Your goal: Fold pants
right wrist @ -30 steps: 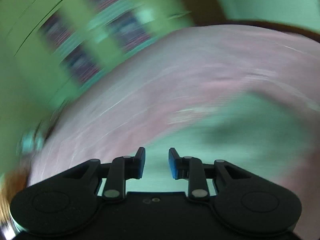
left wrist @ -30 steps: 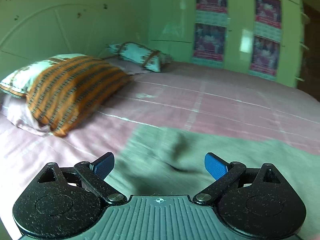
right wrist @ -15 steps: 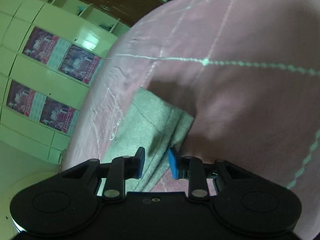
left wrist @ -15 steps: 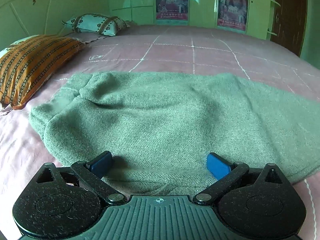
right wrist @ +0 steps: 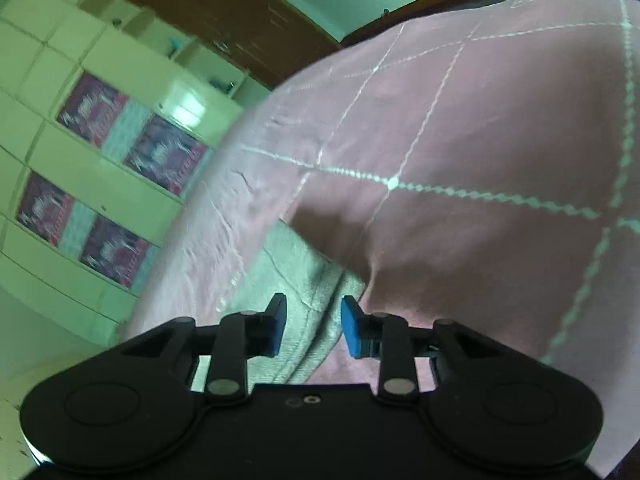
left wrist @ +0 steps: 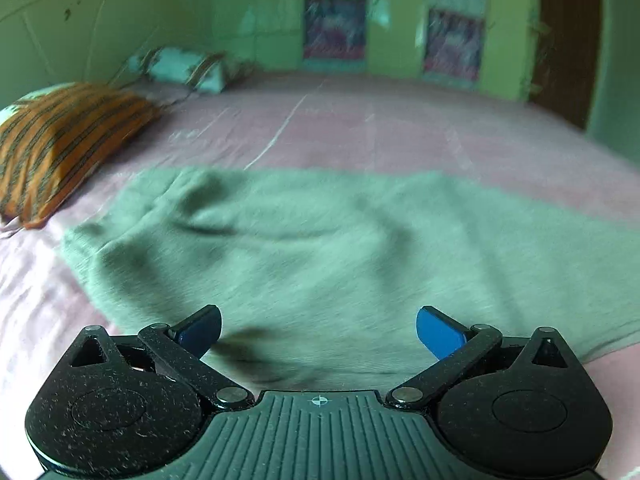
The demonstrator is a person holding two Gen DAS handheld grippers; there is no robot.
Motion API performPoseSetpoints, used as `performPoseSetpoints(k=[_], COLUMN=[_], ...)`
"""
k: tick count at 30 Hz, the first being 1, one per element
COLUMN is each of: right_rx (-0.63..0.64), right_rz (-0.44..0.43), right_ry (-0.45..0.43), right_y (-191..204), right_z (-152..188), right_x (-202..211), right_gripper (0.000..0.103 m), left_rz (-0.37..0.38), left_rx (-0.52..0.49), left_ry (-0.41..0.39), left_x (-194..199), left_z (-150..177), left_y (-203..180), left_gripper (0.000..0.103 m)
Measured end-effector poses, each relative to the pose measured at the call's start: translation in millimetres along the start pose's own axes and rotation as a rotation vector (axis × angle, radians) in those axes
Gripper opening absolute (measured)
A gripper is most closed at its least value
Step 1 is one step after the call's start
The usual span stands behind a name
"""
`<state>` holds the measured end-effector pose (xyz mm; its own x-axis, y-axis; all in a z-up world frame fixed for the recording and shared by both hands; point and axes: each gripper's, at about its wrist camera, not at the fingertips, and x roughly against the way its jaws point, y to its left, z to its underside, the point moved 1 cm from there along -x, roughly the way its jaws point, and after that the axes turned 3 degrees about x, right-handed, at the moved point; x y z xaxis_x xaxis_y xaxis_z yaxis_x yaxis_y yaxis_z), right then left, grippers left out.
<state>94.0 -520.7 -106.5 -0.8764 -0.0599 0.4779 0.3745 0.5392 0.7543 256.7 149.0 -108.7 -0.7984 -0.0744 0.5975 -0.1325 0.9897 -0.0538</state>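
Grey-green knit pants (left wrist: 312, 248) lie spread flat across the pink bedsheet (left wrist: 360, 128), running left to right in the left wrist view. My left gripper (left wrist: 318, 330) is wide open and empty, just above the near edge of the pants. In the right wrist view, one end of the pants (right wrist: 292, 276) with a seamed hem lies on the sheet. My right gripper (right wrist: 312, 326) hovers over that end with the jaws partly open around the fabric edge, not clamped on it.
An orange striped pillow (left wrist: 60, 144) lies at the left, a patterned pillow (left wrist: 184, 68) farther back by the green headboard. Green wardrobe doors with posters (left wrist: 452, 40) stand beyond the bed. The pink sheet with white stitched lines (right wrist: 480, 160) stretches right of the pants.
The left view has lifted and drawn back a little from the pants, still open. The right gripper's jaws have spread slightly wider over the pants' end.
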Motion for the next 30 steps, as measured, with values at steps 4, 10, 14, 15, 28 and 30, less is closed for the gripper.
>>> performPoseSetpoints(k=[4, 10, 14, 15, 28, 30], right_rx=[-0.037, -0.052, -0.055, -0.056, -0.052, 0.042], right_rz=[-0.019, -0.013, -0.004, -0.003, -0.031, -0.073], right_ry=[0.047, 0.036, 0.068, 0.073, -0.009, -0.067], right_y=[-6.9, -5.5, -2.7, -2.1, 9.8, 27.1], right_z=[1.4, 7.4, 0.7, -0.5, -9.4, -9.0], right_x=[-22.9, -27.4, -30.3, -29.1, -28.1, -11.8], right_gripper=[0.022, 0.023, 0.023, 0.023, 0.006, 0.006], left_rz=[-0.027, -0.021, -0.019, -0.019, -0.043, -0.046], left_rx=[-0.041, -0.029, -0.030, -0.029, -0.048, -0.055], left_ry=[0.047, 0.049, 0.050, 0.050, 0.053, 0.052], left_x=[-11.3, -14.9, -14.0, -14.0, -14.2, -13.9], left_z=[12.6, 13.4, 14.3, 14.0, 14.4, 16.0], left_y=[-10.1, -8.0, -8.0, -7.9, -11.2, -10.9], left_gripper=[0.103, 0.103, 0.103, 0.103, 0.103, 0.103])
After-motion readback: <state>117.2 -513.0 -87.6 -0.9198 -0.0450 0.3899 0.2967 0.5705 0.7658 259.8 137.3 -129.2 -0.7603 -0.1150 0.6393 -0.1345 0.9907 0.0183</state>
